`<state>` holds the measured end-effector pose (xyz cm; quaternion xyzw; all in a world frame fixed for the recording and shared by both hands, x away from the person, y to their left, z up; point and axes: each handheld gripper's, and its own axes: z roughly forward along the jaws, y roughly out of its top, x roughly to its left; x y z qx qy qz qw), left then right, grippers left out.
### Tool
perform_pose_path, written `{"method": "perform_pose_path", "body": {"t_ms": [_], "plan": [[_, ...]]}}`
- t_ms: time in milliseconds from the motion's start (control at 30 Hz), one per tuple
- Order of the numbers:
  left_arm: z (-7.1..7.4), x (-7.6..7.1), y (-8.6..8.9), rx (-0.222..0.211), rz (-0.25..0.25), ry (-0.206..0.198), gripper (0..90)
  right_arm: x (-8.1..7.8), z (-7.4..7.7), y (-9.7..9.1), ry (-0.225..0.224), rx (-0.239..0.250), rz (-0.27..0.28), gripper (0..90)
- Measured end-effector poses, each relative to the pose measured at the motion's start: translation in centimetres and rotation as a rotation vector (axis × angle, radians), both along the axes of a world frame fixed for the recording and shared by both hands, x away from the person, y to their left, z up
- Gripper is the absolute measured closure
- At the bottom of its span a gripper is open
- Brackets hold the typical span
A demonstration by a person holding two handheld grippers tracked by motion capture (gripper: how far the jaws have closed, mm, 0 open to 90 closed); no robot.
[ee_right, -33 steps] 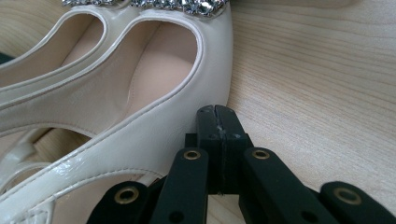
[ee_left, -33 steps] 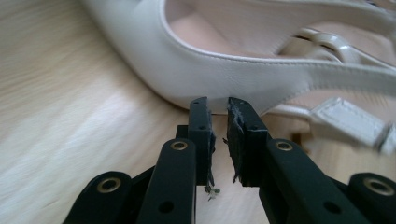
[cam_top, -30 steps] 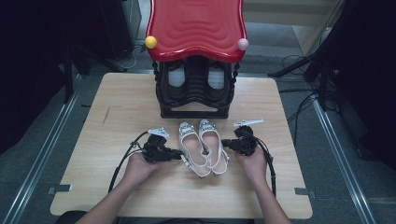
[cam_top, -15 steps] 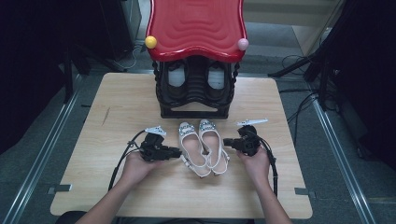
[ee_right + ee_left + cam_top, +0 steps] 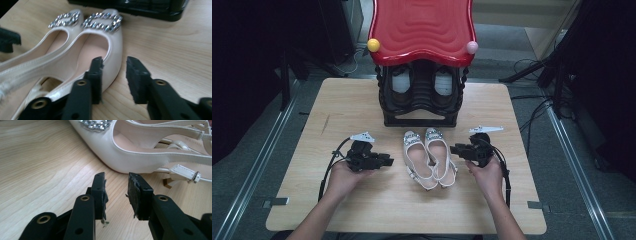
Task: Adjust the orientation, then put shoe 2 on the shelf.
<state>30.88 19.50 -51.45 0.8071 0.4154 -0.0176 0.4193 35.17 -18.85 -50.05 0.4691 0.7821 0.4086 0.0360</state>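
Observation:
Two white slingback shoes with rhinestone buckles lie side by side mid-table, toes toward the rack: the left shoe (image 5: 416, 156) and the right shoe (image 5: 440, 152). My left gripper (image 5: 388, 161) rests left of the pair, a small gap away. Its jaws have just been opening, and in the left gripper view the left gripper (image 5: 115, 177) holds nothing, with the left shoe (image 5: 140, 155) just ahead. My right gripper (image 5: 456, 149) is at the right shoe's outer side. The right gripper (image 5: 113, 62) has just been opening; its jaws straddle the right shoe's (image 5: 100, 47) side wall without pressing.
A black shoe rack (image 5: 419, 107) with a red wavy top (image 5: 422, 30) stands at the table's far middle, with dark shoes inside. The wooden table (image 5: 352, 105) has bare room on both sides. Cables trail on the floor at the right.
The left gripper has drawn back leftward from the left shoe with its jaws wider. The right gripper's jaws have parted off the right shoe's side. Both shoes lie where they were.

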Motion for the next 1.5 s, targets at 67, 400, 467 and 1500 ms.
{"method": "perform_pose_path", "body": {"t_ms": [67,400,467,1500], "plan": [[0.0,-0.1,0.3,0.001,0.004,0.000,66.7,0.0,0.5,0.1,-0.003,0.002,0.005,66.3],[0.1,-0.4,1.1,0.020,0.017,-0.006,64.1,-0.3,2.4,1.1,0.037,0.052,0.070,68.3],[0.2,-0.4,1.2,0.024,0.018,-0.008,63.8,-0.3,2.5,1.4,0.043,0.049,0.081,67.6],[0.5,-0.6,2.1,0.040,0.048,-0.040,60.1,-0.7,2.9,6.6,0.059,-0.058,0.168,62.2]]}}
